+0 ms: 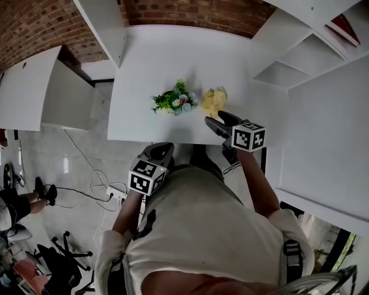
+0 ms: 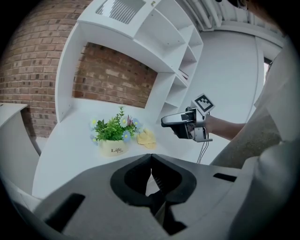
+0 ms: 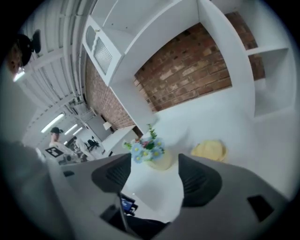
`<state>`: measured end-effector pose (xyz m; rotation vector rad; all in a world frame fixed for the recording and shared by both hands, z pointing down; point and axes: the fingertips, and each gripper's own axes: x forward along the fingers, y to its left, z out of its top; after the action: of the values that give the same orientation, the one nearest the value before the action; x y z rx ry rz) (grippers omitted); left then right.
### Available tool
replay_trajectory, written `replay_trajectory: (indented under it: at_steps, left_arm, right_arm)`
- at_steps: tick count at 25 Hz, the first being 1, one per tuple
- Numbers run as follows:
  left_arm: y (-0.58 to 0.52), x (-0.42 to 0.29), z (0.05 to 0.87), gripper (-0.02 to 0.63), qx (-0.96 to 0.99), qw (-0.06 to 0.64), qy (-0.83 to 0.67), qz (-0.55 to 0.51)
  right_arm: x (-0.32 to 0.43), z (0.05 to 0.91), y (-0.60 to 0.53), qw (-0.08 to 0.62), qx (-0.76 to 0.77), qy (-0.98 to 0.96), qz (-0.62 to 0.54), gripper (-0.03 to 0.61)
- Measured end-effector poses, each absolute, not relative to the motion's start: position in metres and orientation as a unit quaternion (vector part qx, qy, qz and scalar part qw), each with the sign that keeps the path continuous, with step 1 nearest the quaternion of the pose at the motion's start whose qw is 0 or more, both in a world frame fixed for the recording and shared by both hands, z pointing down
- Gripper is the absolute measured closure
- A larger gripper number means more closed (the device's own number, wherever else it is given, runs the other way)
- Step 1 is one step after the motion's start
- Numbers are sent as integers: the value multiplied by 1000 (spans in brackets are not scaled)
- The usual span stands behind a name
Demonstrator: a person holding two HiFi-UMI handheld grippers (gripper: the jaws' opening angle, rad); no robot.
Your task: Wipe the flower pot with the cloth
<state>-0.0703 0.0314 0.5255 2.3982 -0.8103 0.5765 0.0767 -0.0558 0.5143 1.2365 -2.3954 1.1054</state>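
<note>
- White table (image 1: 144, 57) fills the space ahead, with a brick wall (image 1: 190, 11) behind it and white shelves (image 1: 288, 63) to the right.
- The left gripper (image 2: 151, 160) has its 2 fingers pressed together with nothing between them; it hangs back at the near edge of the table.
- The right gripper (image 3: 153, 163) has its 2 fingers spread wide, and only bare tabletop shows in the gap.
- The flower pot (image 1: 172, 107), cream with green leaves and small blue, yellow and white flowers, stands upright on the table. It is ahead of the right fingers, in line with their gap and clear of both pads. From the left fingers it is ahead and slightly left, well apart.
- The cloth (image 1: 214, 100), yellow and crumpled, lies on the table just right of the pot. It is near the right fingertips, just beyond them and to the right of the gap, not touched.
</note>
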Motion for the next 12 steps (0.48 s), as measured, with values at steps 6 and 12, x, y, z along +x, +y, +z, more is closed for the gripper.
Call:
replay_trajectory:
  at_steps: [6,12]
  left_arm:
    - [8,-54,520,594,877,262,-328,233]
    - [-10,-41,525,593,861,272,-357,240]
  right_arm:
    - [145,558,-128,233,460,-798,313,244]
    - [156,640,-146,347,406,-789,304,239]
